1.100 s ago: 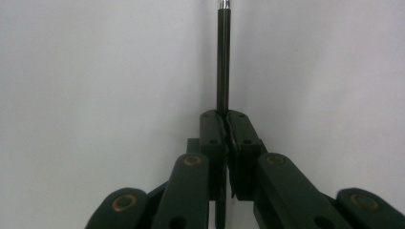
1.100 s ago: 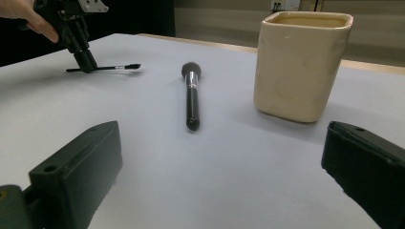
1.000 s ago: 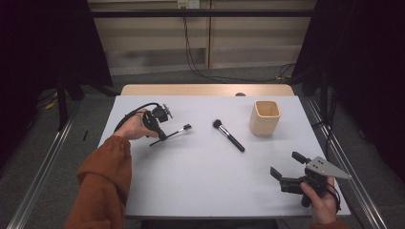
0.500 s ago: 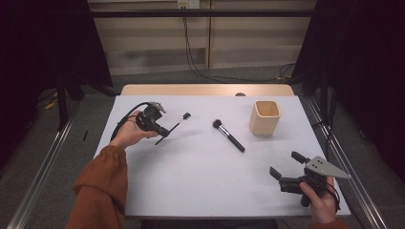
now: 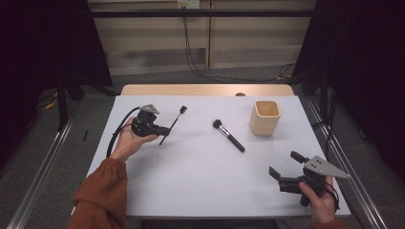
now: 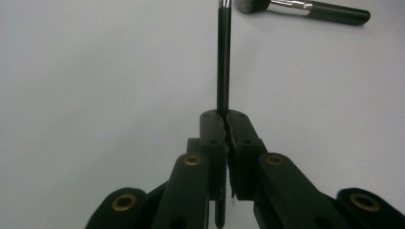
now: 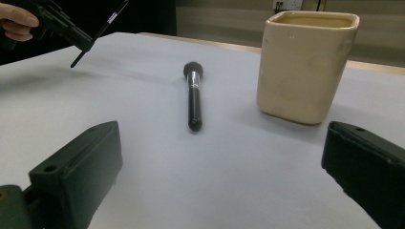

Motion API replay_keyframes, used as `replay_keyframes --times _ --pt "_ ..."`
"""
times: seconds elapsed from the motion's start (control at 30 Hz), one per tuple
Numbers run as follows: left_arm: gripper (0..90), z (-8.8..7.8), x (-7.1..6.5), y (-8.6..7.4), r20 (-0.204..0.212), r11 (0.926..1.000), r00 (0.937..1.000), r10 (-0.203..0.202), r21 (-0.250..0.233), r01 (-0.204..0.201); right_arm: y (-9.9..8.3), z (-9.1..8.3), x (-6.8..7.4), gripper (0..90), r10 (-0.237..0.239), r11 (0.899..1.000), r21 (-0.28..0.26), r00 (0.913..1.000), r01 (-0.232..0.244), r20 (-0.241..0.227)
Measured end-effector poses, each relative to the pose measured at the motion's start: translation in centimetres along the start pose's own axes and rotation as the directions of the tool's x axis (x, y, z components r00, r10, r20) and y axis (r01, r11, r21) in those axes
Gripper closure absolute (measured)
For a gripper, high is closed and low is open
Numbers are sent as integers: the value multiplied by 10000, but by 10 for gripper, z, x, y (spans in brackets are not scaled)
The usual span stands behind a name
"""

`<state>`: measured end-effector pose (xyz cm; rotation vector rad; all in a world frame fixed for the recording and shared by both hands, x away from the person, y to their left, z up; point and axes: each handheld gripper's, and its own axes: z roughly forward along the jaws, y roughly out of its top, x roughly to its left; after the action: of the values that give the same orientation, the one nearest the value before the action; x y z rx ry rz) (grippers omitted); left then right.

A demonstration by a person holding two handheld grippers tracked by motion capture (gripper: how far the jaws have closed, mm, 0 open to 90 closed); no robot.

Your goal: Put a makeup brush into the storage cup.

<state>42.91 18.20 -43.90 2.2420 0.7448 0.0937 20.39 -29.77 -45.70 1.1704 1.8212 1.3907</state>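
Observation:
My left gripper [image 5: 165, 130] hovers over the left side of the white table [image 5: 191, 191], shut on the handle of a thin black brush [image 5: 175, 120]. In the left gripper view the jaws [image 6: 224, 117] pinch the thin brush [image 6: 223, 57] near its lower end, and it points straight ahead. A thicker black makeup brush [image 5: 229, 136] lies flat mid-table, bristles to the far left. A cream square cup [image 5: 265, 118] stands upright to its right. My right gripper [image 5: 284, 163] rests open near the front right corner, nothing between its jaws, facing the thick brush [image 7: 193, 95] and the cup [image 7: 305, 67].
A wooden strip [image 5: 205, 89] runs along the table's far edge. Metal rails [image 5: 43, 162] flank both sides on the floor. Cables [image 5: 196, 52] hang behind the table. Bare table surface lies between the two hands.
My left hand has drawn a little to the left with the thin brush in its jaws, and the brush tip has swung up and away. The right hand has stayed put.

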Motion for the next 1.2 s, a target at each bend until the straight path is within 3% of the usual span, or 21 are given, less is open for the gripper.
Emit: replay_keyframes --times 0.13,0.43,0.63,0.73,0.8,0.87,1.03,1.17,1.2 --pt "863 -1 -2 -6 -89 9986 9998 -200 -497 195 0 1 0 0 10 10000 -5 10000 -10 -47" --pt "863 -8 -11 -11 -494 9882 9988 8 -1529 -84 0 1 0 0 -21 10000 -22 10000 21 -96" --pt "863 -16 -15 -19 -331 9704 9992 -220 -2411 134 0 2 0 0 4 10000 -32 10000 -5 -86" --pt "863 -22 -19 -23 -329 9509 9989 -328 -3086 210 1 2 1 0 15 10000 -44 10000 -16 -97" --pt "863 -26 -21 -26 -386 9447 9988 -306 -3274 163 1 2 1 0 13 10000 -55 9999 -14 -137" --pt "863 -29 -22 -29 -464 9436 9986 -258 -3310 90 1 2 1 0 14 10000 -46 9999 -15 -132" --pt "863 -33 -27 -37 -327 9320 9990 -292 -3621 154 1 3 1 0 -29 10000 -62 9999 28 -149" --pt "863 -37 -34 -42 -263 9308 9994 -203 -3653 93 1 3 3 0 -71 10000 -11 9996 71 -263" --pt "863 -37 -36 -43 -238 9269 9995 -220 -3752 115 1 3 4 0 -95 9999 -47 9995 93 -287"
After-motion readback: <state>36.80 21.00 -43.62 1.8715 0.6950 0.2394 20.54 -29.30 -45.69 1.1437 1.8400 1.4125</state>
